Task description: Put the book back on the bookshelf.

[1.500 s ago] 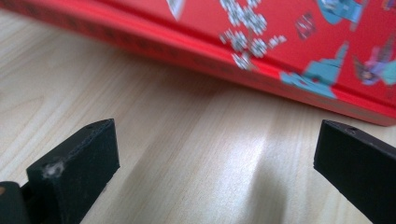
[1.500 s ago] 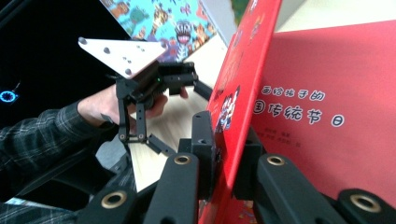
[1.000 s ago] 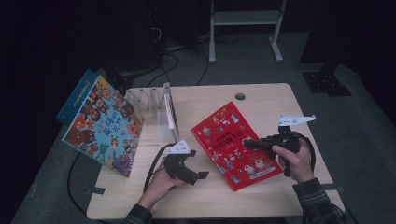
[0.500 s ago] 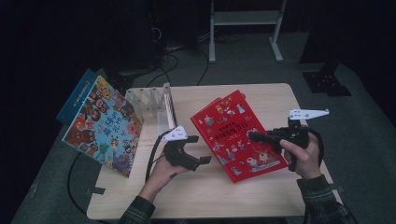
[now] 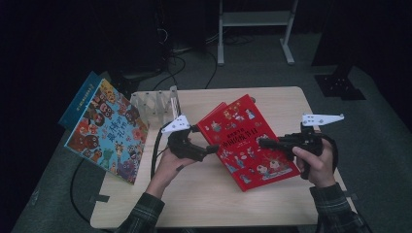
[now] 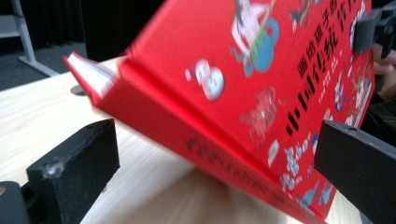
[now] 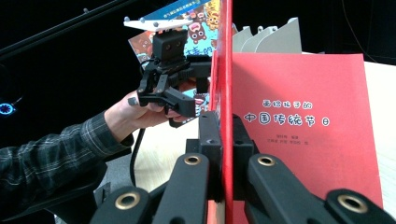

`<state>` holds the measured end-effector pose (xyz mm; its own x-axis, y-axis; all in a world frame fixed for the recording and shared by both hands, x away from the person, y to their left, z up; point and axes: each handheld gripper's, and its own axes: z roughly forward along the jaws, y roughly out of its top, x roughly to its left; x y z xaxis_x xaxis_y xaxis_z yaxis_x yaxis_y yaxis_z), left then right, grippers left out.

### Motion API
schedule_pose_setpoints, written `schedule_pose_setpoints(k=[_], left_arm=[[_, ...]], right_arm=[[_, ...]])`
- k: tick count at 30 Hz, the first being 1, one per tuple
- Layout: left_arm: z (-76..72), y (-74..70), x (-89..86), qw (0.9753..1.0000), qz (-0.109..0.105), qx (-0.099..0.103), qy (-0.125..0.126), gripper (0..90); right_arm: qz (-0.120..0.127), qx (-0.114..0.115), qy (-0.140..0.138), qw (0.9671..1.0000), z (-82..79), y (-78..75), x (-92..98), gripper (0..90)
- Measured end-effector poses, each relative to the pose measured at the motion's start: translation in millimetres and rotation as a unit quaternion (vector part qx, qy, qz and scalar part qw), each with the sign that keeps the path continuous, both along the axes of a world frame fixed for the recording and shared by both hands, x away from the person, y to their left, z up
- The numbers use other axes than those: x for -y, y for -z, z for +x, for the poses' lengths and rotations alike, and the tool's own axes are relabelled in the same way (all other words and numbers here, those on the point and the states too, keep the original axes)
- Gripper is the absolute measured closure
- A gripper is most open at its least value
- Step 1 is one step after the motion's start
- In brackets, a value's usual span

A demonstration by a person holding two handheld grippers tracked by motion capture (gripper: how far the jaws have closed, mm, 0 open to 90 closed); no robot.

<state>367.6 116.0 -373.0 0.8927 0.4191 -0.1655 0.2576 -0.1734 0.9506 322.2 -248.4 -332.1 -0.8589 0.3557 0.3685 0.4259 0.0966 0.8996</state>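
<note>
Red hardcover picture book (image 5: 245, 138) is seen lifted off the pale wooden table (image 5: 204, 194), clamped at its near right edge by the right gripper (image 5: 265, 142); in the right gripper view both jaws are pressed flat on the cover edge (image 7: 226, 140). A second red book with white lettering (image 7: 303, 121) is seen behind it in that view; whether it lies flat cannot be told.

Change noted: a second ago the book lay flat at table centre-right; half a second ago its far edge was raised; now it is tilted higher and carried left, toward the clear plastic slotted book rack (image 5: 154, 103) at far left.

Left gripper (image 5: 209, 148) has been brought up to the book's left edge, jaws spread wide either side of the spine (image 6: 210, 140), nothing gripped yet.

A multicoloured cartoon-cover book (image 5: 108, 131) leans against the rack's left side, a blue book (image 5: 80, 94) behind it.

Judgement: book is mid-transfer toward the rack; a steadying two-handed hold on the spine seems the next need.
</note>
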Motion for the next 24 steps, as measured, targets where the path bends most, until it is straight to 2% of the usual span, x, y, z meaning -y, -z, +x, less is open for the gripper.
schedule_pose_setpoints(k=[3,6,16,18,19,23,24], left_arm=[[0.0,-2.1,0.6,1.0,-0.003,-0.001,0.005,0.0],[1.1,-1.4,0.3,0.9997,-0.013,-0.014,0.015,0.0],[0.9,-5.1,-3.1,0.9985,-0.042,-0.03,0.017,0.7],[0.6,-6.1,-5.2,0.9981,-0.051,-0.027,0.022,2.2],[-0.3,-6.6,-6.1,0.9978,-0.058,-0.024,0.022,5.7],[-2.8,-7.4,-4.4,0.9978,-0.057,-0.019,0.027,9.7],[-3.3,-7.3,-4.9,0.9968,-0.072,-0.019,0.03,13.9]], right_arm=[[0.002,-0.002,-0.002,1.0,-0.6,0.5,-0.6,87.7],[0.005,-0.002,-0.005,1.0,-0.4,0.9,-0.7,87.7],[0.013,-0.016,-0.014,0.9997,4.0,11.1,-1.3,87.6],[0.01,-0.019,-0.014,0.9997,4.7,14.3,-3.1,87.6],[0.007,-0.021,-0.014,0.9996,5.0,17.6,-5.0,87.6],[0.004,-0.021,-0.016,0.9997,6.4,20.9,-8.0,87.6],[0.006,-0.022,-0.019,0.9996,6.4,22.7,-9.6,87.5]])
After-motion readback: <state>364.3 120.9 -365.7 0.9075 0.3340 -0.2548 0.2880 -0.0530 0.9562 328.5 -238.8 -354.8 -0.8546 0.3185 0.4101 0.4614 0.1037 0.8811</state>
